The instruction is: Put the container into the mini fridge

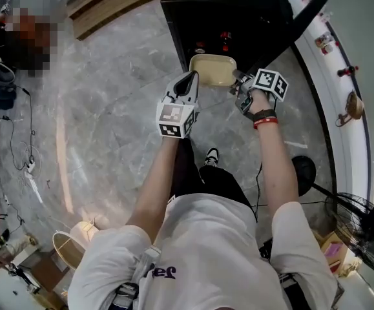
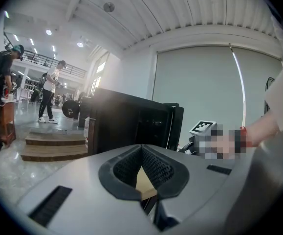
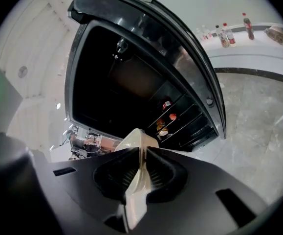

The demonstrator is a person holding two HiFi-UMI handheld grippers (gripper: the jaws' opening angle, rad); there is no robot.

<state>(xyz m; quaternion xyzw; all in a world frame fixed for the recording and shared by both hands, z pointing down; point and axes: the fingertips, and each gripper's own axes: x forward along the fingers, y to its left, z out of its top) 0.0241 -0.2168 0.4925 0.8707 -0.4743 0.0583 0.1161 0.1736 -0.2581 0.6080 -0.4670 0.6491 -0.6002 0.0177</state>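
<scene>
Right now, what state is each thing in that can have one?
mini fridge, door swung open.
container, held up at the fridge opening, looks empty.
left gripper, jaws shut on the container's rim.
right gripper, jaws shut on the container's opposite rim.

Large open hall: marble floor, wooden steps, curved white counter, ribbed ceiling.

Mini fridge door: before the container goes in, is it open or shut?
Open. The door stands swung aside from the mini fridge, exposing its dark interior and racked items.
</scene>
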